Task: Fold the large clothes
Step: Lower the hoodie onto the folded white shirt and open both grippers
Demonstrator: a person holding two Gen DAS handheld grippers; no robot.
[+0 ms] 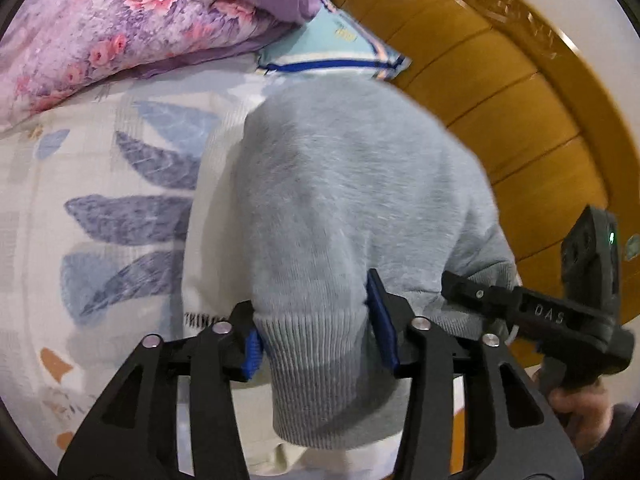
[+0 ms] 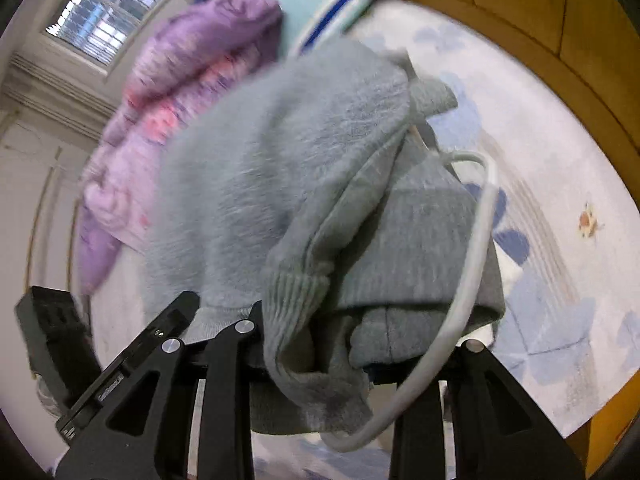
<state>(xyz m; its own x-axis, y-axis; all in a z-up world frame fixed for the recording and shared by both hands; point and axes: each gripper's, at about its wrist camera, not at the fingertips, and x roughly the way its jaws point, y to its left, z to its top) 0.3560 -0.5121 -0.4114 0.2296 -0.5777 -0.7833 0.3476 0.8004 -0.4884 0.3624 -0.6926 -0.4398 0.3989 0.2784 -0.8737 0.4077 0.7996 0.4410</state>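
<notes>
A large grey fleecy sweatshirt [image 1: 344, 200] hangs above the bed, held up by both grippers. My left gripper [image 1: 316, 332] is shut on its ribbed cuff [image 1: 316, 364], blue pads on either side. In the right wrist view the sweatshirt [image 2: 280, 184] drapes over my right gripper [image 2: 352, 364], which is shut on bunched fabric; its fingertips are hidden by cloth. A pale drawcord [image 2: 472, 264] loops down on the right. The right gripper's body also shows in the left wrist view [image 1: 560, 312].
A bedsheet with blue leaf prints [image 1: 120, 216] lies below. A purple floral quilt [image 1: 120, 32] and a teal folded cloth with blue stripes [image 1: 336, 48] sit at the far end. A wooden headboard [image 1: 520, 120] borders the bed. A window [image 2: 108, 8] is beyond.
</notes>
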